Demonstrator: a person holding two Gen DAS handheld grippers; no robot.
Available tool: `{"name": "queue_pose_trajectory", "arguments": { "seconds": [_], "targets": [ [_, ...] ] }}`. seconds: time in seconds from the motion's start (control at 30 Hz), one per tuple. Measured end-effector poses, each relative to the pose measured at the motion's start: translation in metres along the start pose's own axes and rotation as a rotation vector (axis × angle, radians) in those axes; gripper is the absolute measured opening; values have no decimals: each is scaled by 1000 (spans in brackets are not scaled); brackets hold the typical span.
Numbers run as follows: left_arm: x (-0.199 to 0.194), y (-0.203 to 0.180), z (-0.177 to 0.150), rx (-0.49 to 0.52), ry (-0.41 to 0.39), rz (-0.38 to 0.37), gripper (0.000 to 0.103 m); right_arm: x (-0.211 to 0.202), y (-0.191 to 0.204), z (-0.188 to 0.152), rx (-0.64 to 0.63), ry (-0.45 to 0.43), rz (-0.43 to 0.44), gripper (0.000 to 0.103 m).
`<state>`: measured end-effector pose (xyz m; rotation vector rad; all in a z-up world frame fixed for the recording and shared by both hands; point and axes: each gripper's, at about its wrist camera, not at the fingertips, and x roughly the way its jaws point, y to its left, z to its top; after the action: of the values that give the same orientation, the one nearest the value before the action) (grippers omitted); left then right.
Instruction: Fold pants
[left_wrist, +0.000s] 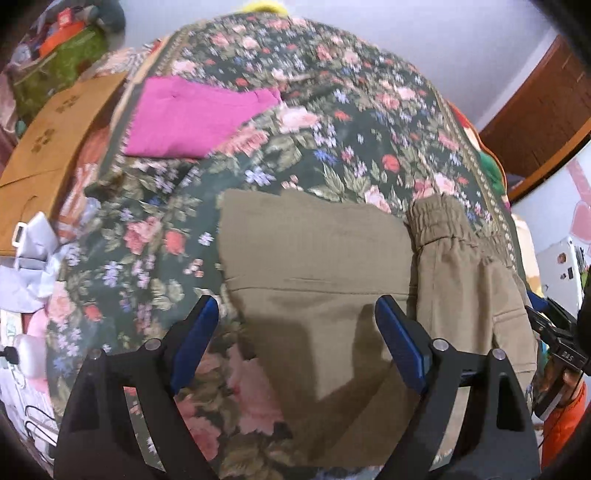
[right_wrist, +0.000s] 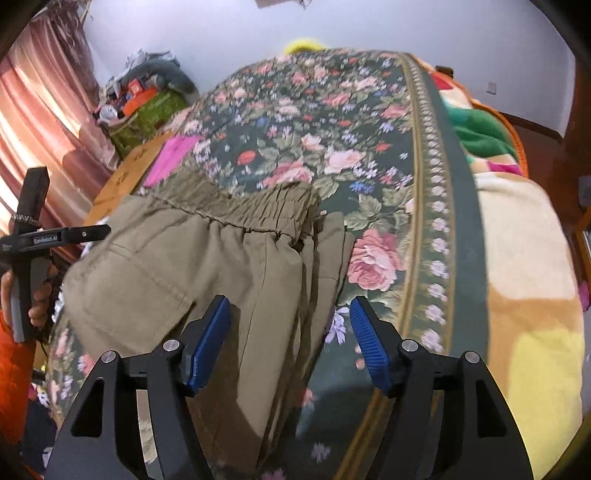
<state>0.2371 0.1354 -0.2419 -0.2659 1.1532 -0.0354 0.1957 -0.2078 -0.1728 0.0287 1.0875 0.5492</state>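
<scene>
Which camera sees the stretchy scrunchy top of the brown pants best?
The right wrist view. There the elastic waistband runs across the middle of the picture, gathers sharp and nearly its whole length showing. The left wrist view catches only a short, bunched piece of the waistband off to the right, beside the folded leg of the pants.

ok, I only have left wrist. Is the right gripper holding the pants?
Observer: No. The right gripper is open, its pads clear of the pants.
Operator: Where's it sitting?
Observer: Across the pants' right edge, with one finger over the fabric and the other over the floral bedspread.
Operator: What's past the bedspread's border on that side?
Observer: A cream, yellow and orange blanket.
</scene>
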Motion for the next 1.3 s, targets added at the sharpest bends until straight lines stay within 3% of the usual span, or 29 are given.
{"name": "queue_pose_trajectory", "arguments": {
  "seconds": [0.1, 0.3, 0.4, 0.53, 0.6, 0.67, 0.8, 0.97, 1.3],
  "targets": [
    [15, 0, 2, -5, 39, -31, 87, 11, -12, 3, 50, 29, 40, 66],
    [24, -8, 5, 32, 37, -58, 87, 27, -24, 10, 96, 87, 115, 65],
    [24, -13, 6, 58, 22, -51, 82, 33, -21, 12, 77, 104, 132, 51],
    [23, -17, 10, 67, 8, -74, 54, 39, -24, 15, 93, 113, 147, 35],
    [22, -18, 11, 67, -5, -61, 45, 40, -25, 16, 100, 110, 152, 27],
    [19, -20, 14, 65, -18, -39, 30, 39, -23, 17, 90, 102, 149, 21],
    [9, -21, 18, 71, -51, -34, 16, 31, -14, 20, 34, 63, 117, 13],
    [-11, -37, 19, 141, -104, 9, 8, 18, -1, 29, -65, 12, 70, 9],
    [-52, -59, 33, 211, -206, 55, 6, -18, 20, 67, -146, -121, 52, 7]
  ]
}}
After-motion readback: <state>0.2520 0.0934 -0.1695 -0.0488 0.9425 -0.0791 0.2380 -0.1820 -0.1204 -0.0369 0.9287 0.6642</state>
